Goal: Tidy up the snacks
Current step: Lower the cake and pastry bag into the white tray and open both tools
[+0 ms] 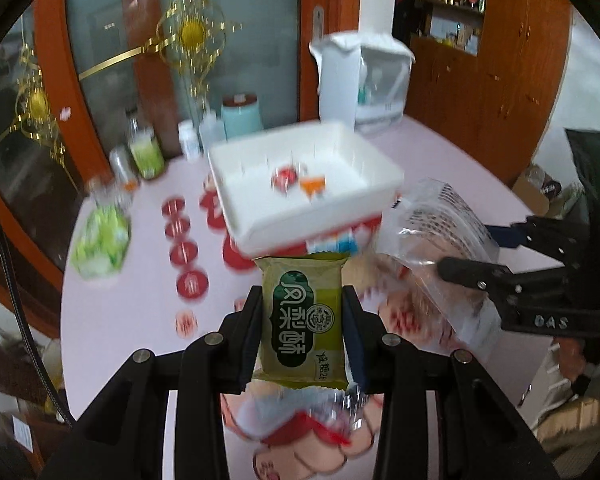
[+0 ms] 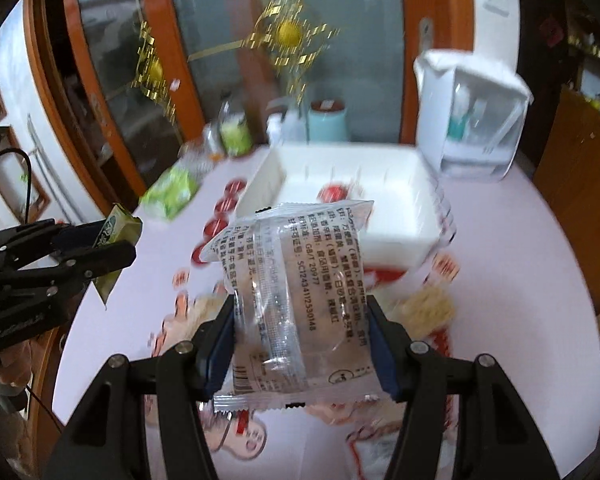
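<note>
From the left wrist camera, the left gripper (image 1: 303, 334) pinches a green snack pack (image 1: 302, 320) from both sides. The pack stands up between the two fingers, up in the air above the table (image 1: 452, 160). The white tray (image 1: 364, 200) is the place to aim for. It sits just past the green pack, and two small snacks, one red and one orange, already lie inside it. To the right of the tray, the right gripper (image 1: 466, 254) holds a clear snack bag (image 1: 432, 232).

From the right wrist camera, the right gripper (image 2: 302, 340) squeezes the clear snack bag (image 2: 296, 296) between its fingers. The bag is puffy and hangs in front of the white tray (image 2: 400, 240). Far to the left of the tray, the left gripper (image 2: 100, 248) holds the green snack pack (image 2: 118, 228).

I think the job now is to carry both snacks over the tray and drop them in. To do it well, bring each snack right over the middle of the tray, not over its edge. Go low before letting go, so nothing bounces out. Keep the two grippers apart so they do not bump. Hold the puffy bag softly, because a hard squeeze could pop it or crush what is inside.
</note>
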{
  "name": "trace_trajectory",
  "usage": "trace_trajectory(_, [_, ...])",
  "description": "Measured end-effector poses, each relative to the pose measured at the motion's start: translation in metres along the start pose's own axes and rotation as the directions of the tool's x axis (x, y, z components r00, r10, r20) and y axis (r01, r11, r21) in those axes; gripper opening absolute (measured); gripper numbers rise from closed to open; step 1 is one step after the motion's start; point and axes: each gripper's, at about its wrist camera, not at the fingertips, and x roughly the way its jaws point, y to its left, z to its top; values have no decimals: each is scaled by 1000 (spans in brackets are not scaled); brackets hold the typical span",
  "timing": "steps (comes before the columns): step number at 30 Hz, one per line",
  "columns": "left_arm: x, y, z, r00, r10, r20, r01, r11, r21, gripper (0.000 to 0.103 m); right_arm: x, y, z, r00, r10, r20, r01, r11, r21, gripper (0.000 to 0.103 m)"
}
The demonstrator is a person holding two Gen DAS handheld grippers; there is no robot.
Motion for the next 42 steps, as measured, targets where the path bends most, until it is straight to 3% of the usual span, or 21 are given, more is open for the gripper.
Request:
trace_trajectory(6, [-2, 6, 66, 997, 42, 57, -41, 999, -27, 36, -13, -22, 62, 991, -73, 108, 72, 997, 16, 60])
trace_trajectory(14, [26, 21, 138, 989, 107, 107, -98, 992, -80, 36, 13, -48, 130, 975, -121, 187, 110, 992, 68, 61])
trace_trajectory(21, [77, 24, 166, 988, 128, 89, -117, 986, -119, 36, 70, -63, 157, 981, -138, 134, 124, 986, 114, 61])
trace_trajectory(32, [158, 31, 172, 989, 145, 4, -143, 979, -145, 36, 148, -75, 152, 989, -151, 7, 149, 983, 109, 63])
trace_trajectory(36, [176, 32, 168, 985, 173, -18, -174, 975, -137, 37, 173, -81, 145, 987, -145, -75, 154, 980, 127, 67])
trace_trajectory(38, [185, 32, 164, 983, 182, -37, -185, 974, -133, 50, 185, -84, 143, 983, -127, -135, 146, 979, 141, 68])
trace_trajectory(39, [187, 33, 163, 983, 181, -41, -185, 974, -133, 77, 187, -84, 141, 983, -120, -140, 140, 980, 143, 73])
trace_trajectory(40, [189, 34, 160, 983, 178, -39, -181, 974, -137, 90, 187, -83, 139, 984, -119, -131, 137, 981, 138, 81])
trace_trajectory(41, [188, 33, 159, 983, 181, -29, -183, 973, -138, 100, 185, -82, 138, 985, -130, -113, 145, 981, 128, 82])
trace_trajectory(42, [186, 33, 157, 983, 184, -14, -184, 973, -137, 100, 182, -80, 137, 985, -143, -92, 154, 981, 117, 84])
